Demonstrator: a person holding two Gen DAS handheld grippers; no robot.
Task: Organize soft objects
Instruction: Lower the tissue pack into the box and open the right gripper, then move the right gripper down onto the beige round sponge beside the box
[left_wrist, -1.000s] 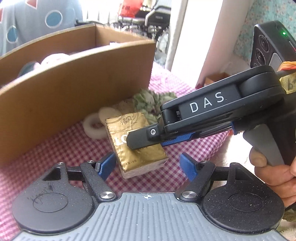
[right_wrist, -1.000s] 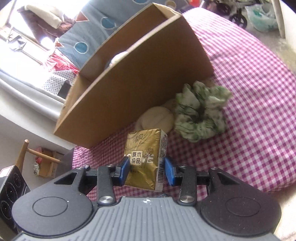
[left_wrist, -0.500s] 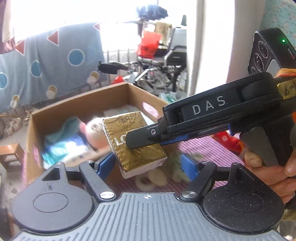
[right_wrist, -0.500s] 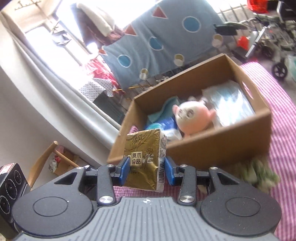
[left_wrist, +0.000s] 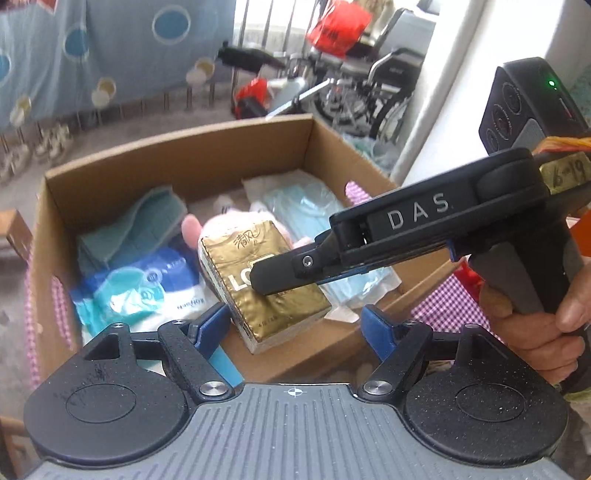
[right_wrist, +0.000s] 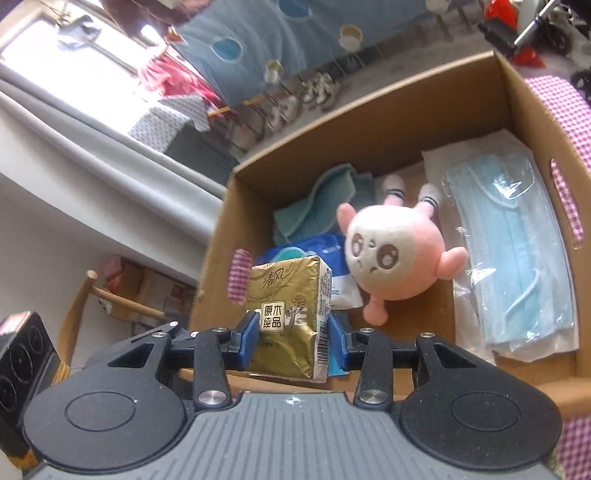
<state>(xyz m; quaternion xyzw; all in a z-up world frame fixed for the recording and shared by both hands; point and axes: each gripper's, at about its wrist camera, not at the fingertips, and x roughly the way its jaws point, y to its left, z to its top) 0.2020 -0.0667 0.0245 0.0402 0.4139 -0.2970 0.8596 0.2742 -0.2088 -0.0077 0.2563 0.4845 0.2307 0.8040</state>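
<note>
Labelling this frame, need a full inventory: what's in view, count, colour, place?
tissue pack: 1, gold, held over the box's near edge
box: 1, brown cardboard, open, on the checked cloth
plush: 1, pink and white, face up in the box middle
masks: 1 bagged stack, light blue, box right side
wipes pack: 1, blue and white, box left side
cloth: 1, teal, folded, box back left
tablecloth: 1, pink-white check, under the box
wheelchair: 1, black, background floor
right gripper: fingers blue, shut on the tissue pack
left gripper: blue fingers, open, empty
hand: 1, on the right gripper's handle
</note>
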